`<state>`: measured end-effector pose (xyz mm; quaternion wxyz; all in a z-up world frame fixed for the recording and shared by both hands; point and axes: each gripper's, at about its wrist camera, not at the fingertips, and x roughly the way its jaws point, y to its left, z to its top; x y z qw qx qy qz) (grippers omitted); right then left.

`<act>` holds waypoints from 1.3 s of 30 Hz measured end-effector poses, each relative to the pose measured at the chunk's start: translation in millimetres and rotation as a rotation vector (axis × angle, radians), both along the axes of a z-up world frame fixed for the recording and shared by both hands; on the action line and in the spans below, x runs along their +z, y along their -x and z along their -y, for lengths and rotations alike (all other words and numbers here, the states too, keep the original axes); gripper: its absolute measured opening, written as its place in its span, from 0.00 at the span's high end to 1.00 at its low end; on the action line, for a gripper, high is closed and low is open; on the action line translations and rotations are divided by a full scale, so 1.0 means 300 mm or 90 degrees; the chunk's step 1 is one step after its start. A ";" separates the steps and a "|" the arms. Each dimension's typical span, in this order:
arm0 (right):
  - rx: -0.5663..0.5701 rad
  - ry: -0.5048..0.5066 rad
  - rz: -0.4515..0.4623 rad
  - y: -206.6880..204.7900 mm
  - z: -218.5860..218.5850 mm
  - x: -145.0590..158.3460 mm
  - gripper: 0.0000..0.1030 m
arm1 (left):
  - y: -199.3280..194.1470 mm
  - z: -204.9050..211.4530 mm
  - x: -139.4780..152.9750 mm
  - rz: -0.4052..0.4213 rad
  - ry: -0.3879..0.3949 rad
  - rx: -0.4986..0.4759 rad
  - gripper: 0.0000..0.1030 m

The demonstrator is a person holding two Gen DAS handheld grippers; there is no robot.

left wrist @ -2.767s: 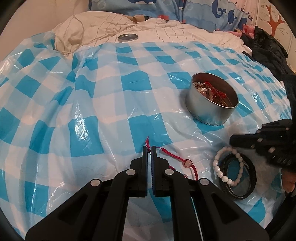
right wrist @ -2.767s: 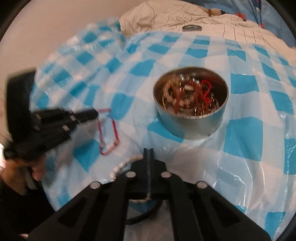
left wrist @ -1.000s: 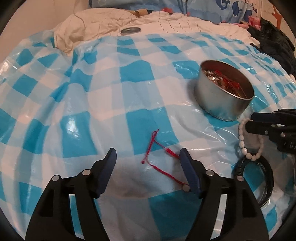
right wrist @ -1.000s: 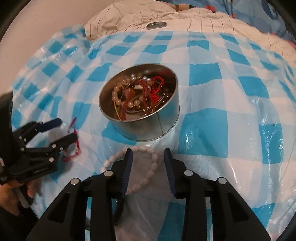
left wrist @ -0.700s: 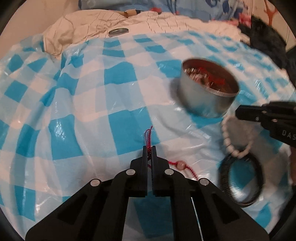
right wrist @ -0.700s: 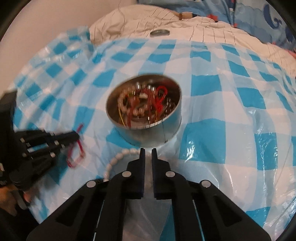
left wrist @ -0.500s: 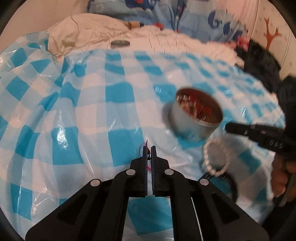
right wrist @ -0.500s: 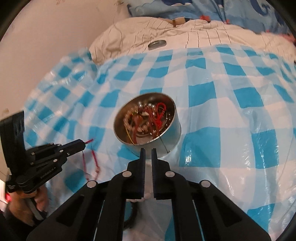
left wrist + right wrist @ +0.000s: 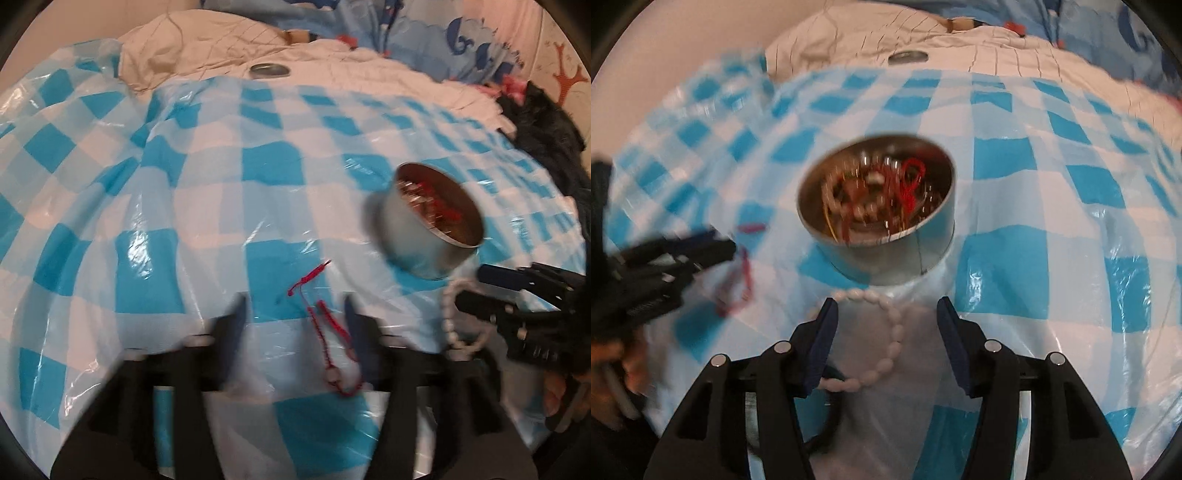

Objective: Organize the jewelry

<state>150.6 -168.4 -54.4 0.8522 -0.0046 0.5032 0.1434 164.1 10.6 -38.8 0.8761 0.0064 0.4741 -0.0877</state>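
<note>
A red cord bracelet (image 9: 321,325) lies on the blue-and-white checked plastic sheet (image 9: 147,206), between the fingers of my left gripper (image 9: 295,314). Its jaws are opening and press on nothing. A white bead bracelet (image 9: 897,332) lies between the fingers of my right gripper (image 9: 885,314), whose jaws are also opening clear of the beads. Just beyond stands a round metal tin (image 9: 882,254) full of beads and red cords. A black bracelet (image 9: 827,435) shows partly under the right gripper's left finger. Each view shows the other gripper at its edge: the right gripper (image 9: 469,286) and the left gripper (image 9: 720,247).
The tin's lid (image 9: 269,70) rests on the rumpled white bedding (image 9: 207,48) at the back. Dark clothing (image 9: 546,122) lies at the far right. A hand (image 9: 557,398) holds the right gripper. Blue printed pillows line the back.
Both grippers were shut half a second ago and now stand open. The red cord, then pinched and hanging from the left gripper, lies on the sheet. The white beads sit between the right fingers.
</note>
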 end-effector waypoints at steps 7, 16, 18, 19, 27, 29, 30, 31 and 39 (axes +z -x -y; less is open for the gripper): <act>0.044 0.039 0.030 0.030 -0.026 0.003 0.92 | -0.005 0.048 -0.066 -0.028 -0.049 -0.037 0.79; 0.002 -0.209 0.038 0.013 0.095 0.122 0.92 | 0.013 0.032 0.049 0.025 0.053 -0.043 0.96; -0.004 -0.262 0.049 0.013 0.120 0.149 0.92 | 0.021 0.033 0.077 0.043 0.062 -0.044 0.96; -0.005 -0.288 0.053 0.014 0.132 0.162 0.92 | 0.022 0.036 0.085 0.048 0.065 -0.046 0.96; -0.021 -0.320 0.049 0.014 0.157 0.180 0.92 | 0.032 0.099 0.100 0.063 0.043 -0.064 0.96; -0.019 -0.320 0.051 0.013 0.158 0.180 0.92 | 0.036 0.111 0.108 0.070 0.039 -0.067 0.96; -0.019 -0.322 0.052 0.014 0.160 0.179 0.92 | 0.037 0.113 0.110 0.072 0.037 -0.068 0.96; -0.019 -0.323 0.052 0.012 0.160 0.179 0.92 | 0.039 0.116 0.113 0.075 0.035 -0.069 0.96; -0.017 -0.321 0.048 0.018 0.154 0.178 0.92 | 0.044 0.127 0.121 0.086 0.017 -0.069 0.96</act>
